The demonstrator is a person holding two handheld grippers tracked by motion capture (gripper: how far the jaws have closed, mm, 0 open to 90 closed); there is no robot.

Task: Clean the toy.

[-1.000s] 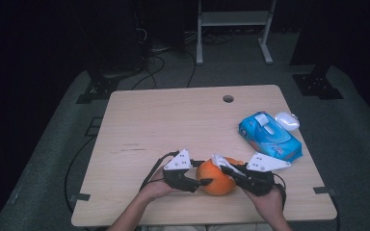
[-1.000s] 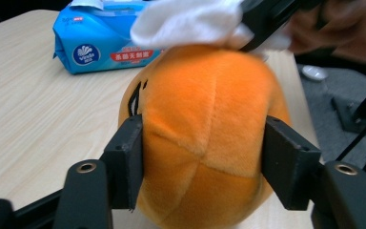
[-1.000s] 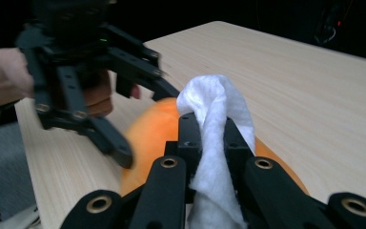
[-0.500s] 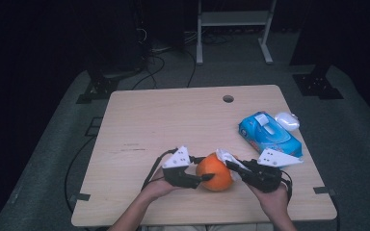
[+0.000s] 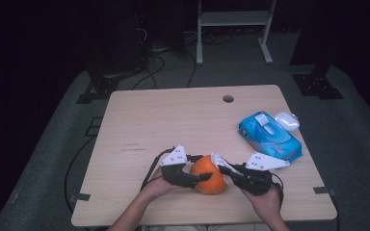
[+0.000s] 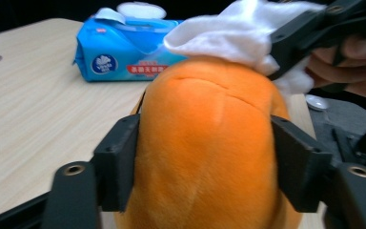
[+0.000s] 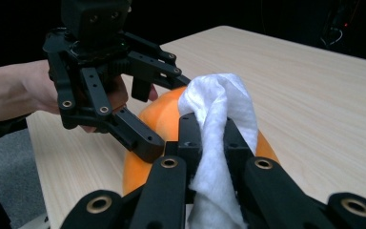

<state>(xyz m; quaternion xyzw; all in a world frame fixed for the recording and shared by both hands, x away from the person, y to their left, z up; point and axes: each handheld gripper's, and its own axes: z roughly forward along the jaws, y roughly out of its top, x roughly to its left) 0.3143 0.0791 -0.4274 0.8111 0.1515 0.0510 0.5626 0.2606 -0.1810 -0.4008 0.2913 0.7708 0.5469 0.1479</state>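
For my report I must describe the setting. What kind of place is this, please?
Probably a recording studio or lab set up for handling trials, not a home. A bare wooden table stands on grey carpet in a dark room, cables trail over the floor, and black stand feet and a white metal frame surround it.

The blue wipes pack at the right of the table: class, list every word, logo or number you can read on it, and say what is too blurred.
Blue wipes pack: a round white logo and a red banner with white characters on its front, both too blurred to quote.
Same pack in the high view: print too small to read.
Nothing here is legible enough to quote.
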